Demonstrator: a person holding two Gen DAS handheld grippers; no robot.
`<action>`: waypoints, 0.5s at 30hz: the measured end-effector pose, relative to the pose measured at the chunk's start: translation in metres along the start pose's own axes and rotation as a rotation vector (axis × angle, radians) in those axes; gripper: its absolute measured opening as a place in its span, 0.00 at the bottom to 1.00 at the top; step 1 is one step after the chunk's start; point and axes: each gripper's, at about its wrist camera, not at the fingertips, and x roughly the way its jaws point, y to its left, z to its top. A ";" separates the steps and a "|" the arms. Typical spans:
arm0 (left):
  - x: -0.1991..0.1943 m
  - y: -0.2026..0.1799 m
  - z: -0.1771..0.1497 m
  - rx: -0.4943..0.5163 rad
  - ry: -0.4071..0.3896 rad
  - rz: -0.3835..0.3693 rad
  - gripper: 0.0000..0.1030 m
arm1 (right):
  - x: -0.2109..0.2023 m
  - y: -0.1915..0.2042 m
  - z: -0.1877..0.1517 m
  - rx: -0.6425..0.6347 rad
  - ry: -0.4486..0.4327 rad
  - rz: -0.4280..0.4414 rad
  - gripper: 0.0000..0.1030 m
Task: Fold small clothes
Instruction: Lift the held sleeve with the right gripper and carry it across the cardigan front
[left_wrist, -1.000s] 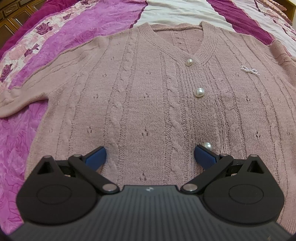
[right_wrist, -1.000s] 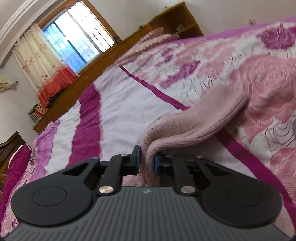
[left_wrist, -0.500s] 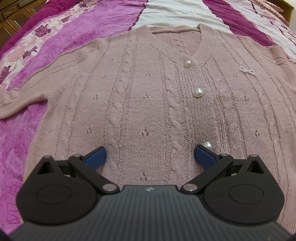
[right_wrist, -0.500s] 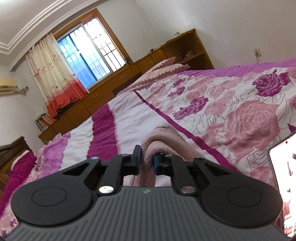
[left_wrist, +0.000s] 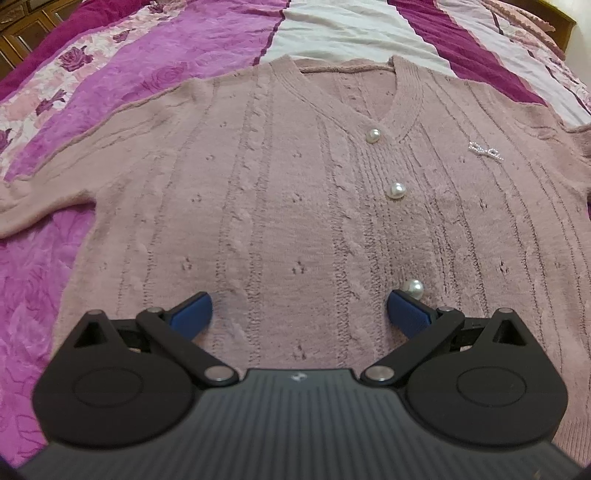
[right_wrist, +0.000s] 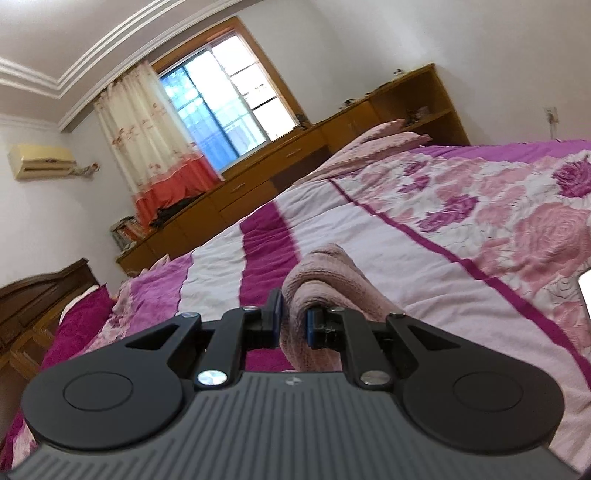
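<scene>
Currently: cardigan (left_wrist: 295, 206) flat on bed (left_wrist: 155, 70); right gripper (right_wrist: 293, 321) clamps sleeve (right_wrist: 325, 269), raised; left gripper (left_wrist: 299, 310) spread wide over hem. Advice: carry sleeve straight across chest, avoid dragging.

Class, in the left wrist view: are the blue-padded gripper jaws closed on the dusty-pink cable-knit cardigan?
No: the left gripper stands wide open over the flat cardigan, pinching nothing.

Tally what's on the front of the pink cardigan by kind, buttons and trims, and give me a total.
On the cardigan, left wrist view:
Pearl buttons: 3, top, middle, lowest by the left gripper
Sparkly bow trims: 1
Total: 4
</scene>
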 end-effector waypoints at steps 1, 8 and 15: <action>-0.003 0.002 0.000 0.004 -0.006 0.002 1.00 | 0.000 0.008 -0.001 -0.011 0.005 0.005 0.14; -0.021 0.023 0.003 0.002 -0.057 0.037 1.00 | -0.002 0.064 -0.011 -0.066 0.029 0.055 0.14; -0.039 0.058 0.009 -0.055 -0.099 0.065 1.00 | 0.003 0.128 -0.031 -0.109 0.066 0.117 0.13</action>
